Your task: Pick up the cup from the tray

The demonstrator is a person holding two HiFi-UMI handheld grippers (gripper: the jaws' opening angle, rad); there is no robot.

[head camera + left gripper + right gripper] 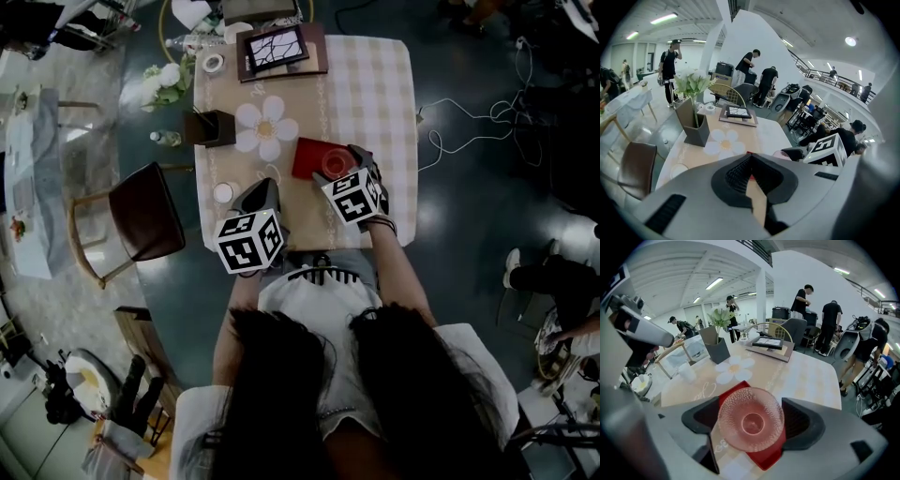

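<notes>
Your left tongs are closed on nothing, tips meeting low in the frame. Their grey body blocks the near edge of the counter. Your right tongs grip the pink glass cup by its sides at low centre, its mouth turned to the camera. The cup hides most of the red tray behind it, and you cannot tell whether they touch. Farther off, a dark vase stands at upper left.

1. Left tool: grey shell, black ribbed pads, white cube bearing black square markers.
2. Right tool: matching grey shell, pads, marker cube.
3. Person: long dark hair, white short-sleeved top.
</notes>
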